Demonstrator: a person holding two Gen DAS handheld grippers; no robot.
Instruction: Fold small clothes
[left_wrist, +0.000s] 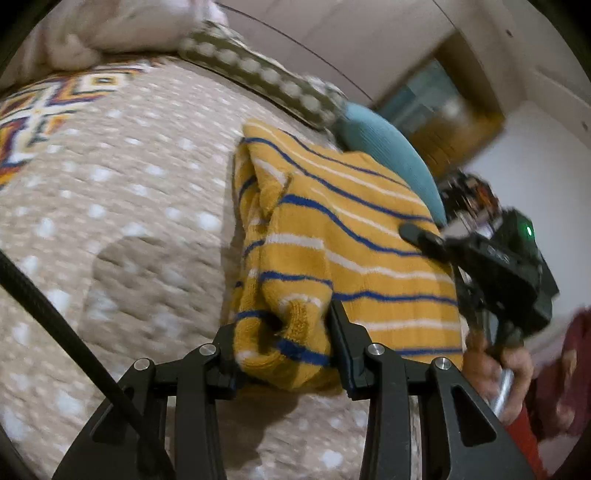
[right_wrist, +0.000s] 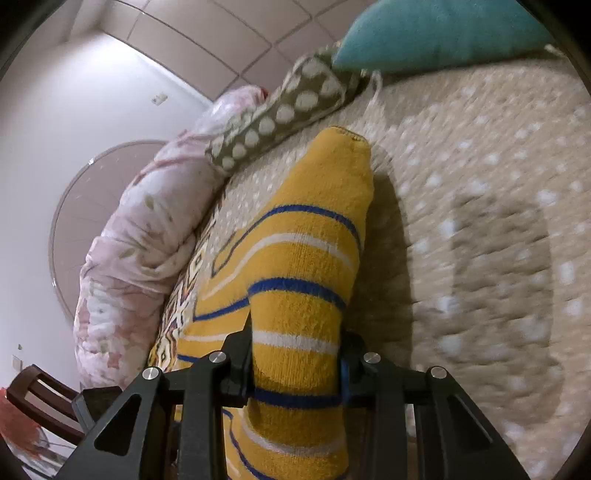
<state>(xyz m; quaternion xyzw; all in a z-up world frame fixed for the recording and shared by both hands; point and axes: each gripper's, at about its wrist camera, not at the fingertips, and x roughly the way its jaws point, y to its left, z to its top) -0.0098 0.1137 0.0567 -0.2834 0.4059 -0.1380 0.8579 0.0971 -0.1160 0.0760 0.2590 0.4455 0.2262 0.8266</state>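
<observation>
yellow striped sweater on beige dotted bedspread, one bunched fold clamped between left gripper fingers. right gripper at sweater's far edge, hand on its handle. teal pillow and olive dotted pillow behind.

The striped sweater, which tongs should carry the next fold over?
Probably right. The right tongs clamp a free sleeve end of the yellow striped sweater, lifted off the bedspread; the left tongs pinch a bunched edge.
</observation>
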